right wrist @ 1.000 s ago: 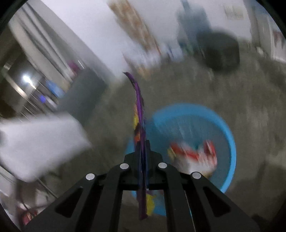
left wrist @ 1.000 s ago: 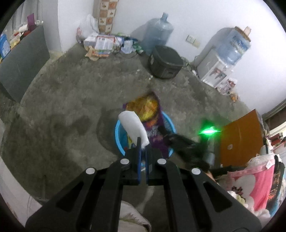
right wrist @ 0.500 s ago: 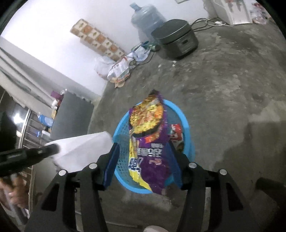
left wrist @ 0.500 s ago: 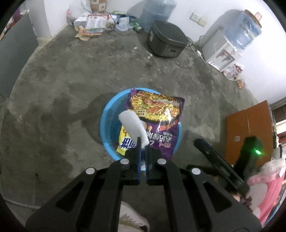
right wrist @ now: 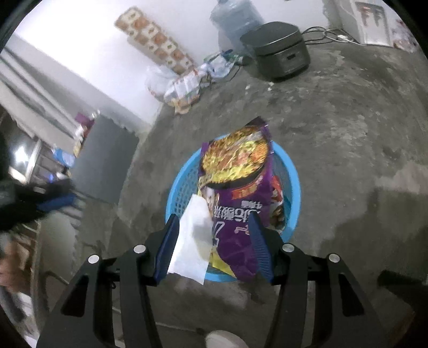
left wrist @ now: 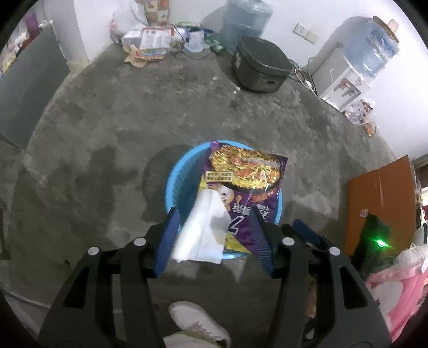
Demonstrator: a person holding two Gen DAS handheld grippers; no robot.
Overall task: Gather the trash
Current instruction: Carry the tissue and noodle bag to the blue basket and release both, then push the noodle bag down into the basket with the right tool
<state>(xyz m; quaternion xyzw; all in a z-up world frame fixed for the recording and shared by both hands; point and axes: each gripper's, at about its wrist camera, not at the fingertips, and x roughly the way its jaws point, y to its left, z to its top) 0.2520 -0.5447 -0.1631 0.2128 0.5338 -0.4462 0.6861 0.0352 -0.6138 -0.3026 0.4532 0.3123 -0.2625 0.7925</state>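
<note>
A blue plastic basket (left wrist: 171,187) stands on the concrete floor, also in the right wrist view (right wrist: 293,187). A purple noodle packet (left wrist: 248,171) lies across its top, also seen in the right wrist view (right wrist: 235,187). A white paper piece (left wrist: 204,230) hangs loose at the basket's near rim, between the open jaws of my left gripper (left wrist: 214,241); it also shows in the right wrist view (right wrist: 192,238). My right gripper (right wrist: 214,243) is open above the basket and holds nothing. A red wrapper (right wrist: 276,190) lies inside the basket.
A dark rice cooker (left wrist: 259,67) and water jugs (left wrist: 246,24) stand by the far wall. A trash pile (left wrist: 149,42) lies in the corner. An orange cardboard box (left wrist: 379,203) is at right. A grey panel (left wrist: 29,83) leans at left. A white shoe (left wrist: 198,324) is below.
My right gripper opened and dropped the purple packet onto the basket. My left gripper then opened and let go of the white paper, which now drops at the basket's rim.
</note>
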